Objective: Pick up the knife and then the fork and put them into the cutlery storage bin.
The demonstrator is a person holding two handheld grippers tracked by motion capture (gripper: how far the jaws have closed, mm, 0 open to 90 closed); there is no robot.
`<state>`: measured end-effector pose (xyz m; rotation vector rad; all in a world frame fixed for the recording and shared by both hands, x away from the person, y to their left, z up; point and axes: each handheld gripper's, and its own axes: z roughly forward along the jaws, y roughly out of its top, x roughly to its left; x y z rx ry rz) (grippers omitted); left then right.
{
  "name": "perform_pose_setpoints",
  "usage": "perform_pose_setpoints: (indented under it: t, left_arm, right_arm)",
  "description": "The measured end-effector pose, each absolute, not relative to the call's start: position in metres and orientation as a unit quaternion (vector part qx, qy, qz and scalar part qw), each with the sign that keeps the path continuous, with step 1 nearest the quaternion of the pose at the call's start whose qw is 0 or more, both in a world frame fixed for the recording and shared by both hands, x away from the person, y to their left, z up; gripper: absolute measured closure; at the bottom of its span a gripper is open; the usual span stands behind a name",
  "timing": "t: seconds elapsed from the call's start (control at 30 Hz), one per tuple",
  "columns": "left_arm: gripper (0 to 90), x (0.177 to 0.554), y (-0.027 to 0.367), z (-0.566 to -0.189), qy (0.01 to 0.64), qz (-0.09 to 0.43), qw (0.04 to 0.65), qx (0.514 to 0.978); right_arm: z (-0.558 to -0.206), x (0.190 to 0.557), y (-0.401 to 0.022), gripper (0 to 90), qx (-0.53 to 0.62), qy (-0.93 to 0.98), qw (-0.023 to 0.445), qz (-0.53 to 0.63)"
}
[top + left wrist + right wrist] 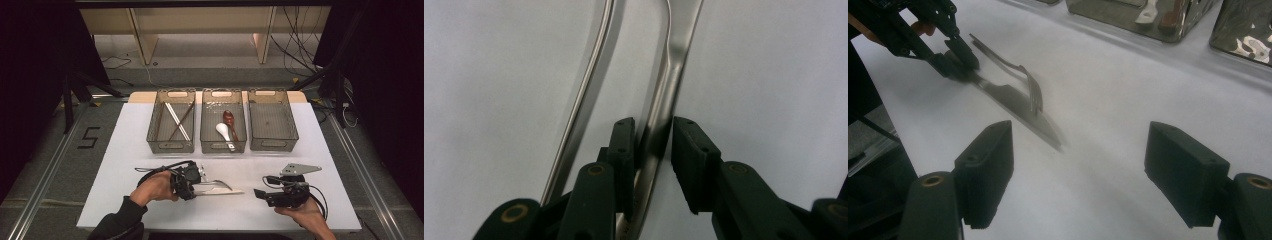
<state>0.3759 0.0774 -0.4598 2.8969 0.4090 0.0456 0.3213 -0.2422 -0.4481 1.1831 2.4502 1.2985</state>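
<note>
A metal knife (227, 192) and a metal fork (220, 183) lie side by side on the white table (125, 150), near its front. My left gripper (194, 189) points right, its jaws shut on the knife's handle. In the left gripper view the knife (679, 50) runs up between the two pads of that gripper (654, 135), and the fork (589, 80) lies just to its left. My right gripper (257, 192) is held at the front right, open and holding nothing. Over its spread jaws (1080, 175) I see the knife (1023, 107), the fork (1035, 92) and the left gripper (960, 65).
Three mesh baskets stand in a row at the back. The left basket (171, 147) holds chopsticks (177, 120). The middle basket (223, 146) holds a white spoon (224, 131) and a red-brown spoon (230, 120). The right basket (274, 145) holds nothing.
</note>
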Motion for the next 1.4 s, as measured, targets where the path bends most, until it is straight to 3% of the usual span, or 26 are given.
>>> perform_pose_setpoints:
  t: [0.53,1.4]
  left_arm:
    - [78.7,0.368,0.073,-0.459,0.084,0.037,0.104,0.990]
    - [78.8,0.360,0.070,-0.449,0.124,-0.024,0.173,0.977]
  right_arm:
    - [-0.447,0.321,-0.243,29.0,0.391,0.812,0.063,0.429]
    - [-0.444,0.319,-0.242,29.2,0.387,0.809,0.069,0.437]
